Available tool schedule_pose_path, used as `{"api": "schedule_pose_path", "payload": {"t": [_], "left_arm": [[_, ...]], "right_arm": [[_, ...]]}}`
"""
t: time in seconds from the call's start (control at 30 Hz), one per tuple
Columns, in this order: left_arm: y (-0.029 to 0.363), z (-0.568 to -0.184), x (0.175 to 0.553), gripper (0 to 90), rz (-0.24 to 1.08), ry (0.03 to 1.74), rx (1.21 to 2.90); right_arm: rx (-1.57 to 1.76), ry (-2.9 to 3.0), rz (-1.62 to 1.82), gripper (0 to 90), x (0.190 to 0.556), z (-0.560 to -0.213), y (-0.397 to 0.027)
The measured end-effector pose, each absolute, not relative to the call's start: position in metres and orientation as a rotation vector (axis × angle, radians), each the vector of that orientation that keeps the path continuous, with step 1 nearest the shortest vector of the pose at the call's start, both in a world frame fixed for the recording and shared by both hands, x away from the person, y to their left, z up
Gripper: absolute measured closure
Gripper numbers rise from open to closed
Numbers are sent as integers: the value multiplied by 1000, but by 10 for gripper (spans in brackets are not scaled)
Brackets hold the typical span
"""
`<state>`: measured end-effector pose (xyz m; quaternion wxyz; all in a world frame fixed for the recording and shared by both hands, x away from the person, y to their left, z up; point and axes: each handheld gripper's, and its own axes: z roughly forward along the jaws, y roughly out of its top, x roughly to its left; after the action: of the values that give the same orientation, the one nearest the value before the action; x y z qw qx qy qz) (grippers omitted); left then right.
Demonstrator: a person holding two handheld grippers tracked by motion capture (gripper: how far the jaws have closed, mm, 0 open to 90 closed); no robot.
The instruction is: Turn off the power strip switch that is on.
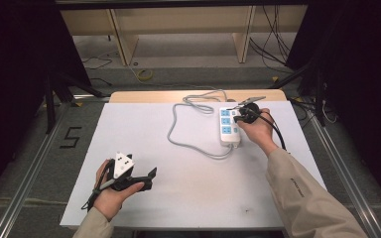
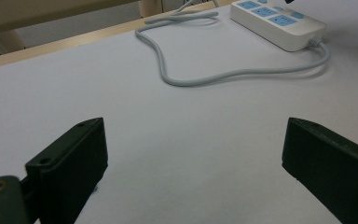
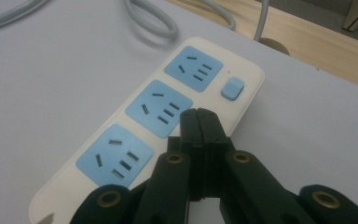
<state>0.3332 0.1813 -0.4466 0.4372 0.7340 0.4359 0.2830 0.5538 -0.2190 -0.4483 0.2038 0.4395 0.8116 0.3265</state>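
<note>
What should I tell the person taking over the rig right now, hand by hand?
Right gripper: jaws shut with nothing between them, tips hovering over the power strip beside its middle socket, short of the blue switch. Whether the tips touch the strip cannot be told.
Left gripper: jaws wide open, nothing between them, held low over the white table at the near left, well away from the strip.
Power strip: flat at the far right of the table, all three sockets without plugs, its grey cable looped to the left.
Done: right gripper brought to the strip.
Left: probably pressing the switch; its state cannot be read.
</note>
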Motion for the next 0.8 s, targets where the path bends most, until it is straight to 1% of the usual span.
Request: {"api": "schedule_pose_path", "payload": {"t": [0.8], "left_arm": [[182, -447, 334, 64, 701, 1081, 1828]], "right_arm": [[1247, 2282, 873, 900, 567, -454, -215]]}}
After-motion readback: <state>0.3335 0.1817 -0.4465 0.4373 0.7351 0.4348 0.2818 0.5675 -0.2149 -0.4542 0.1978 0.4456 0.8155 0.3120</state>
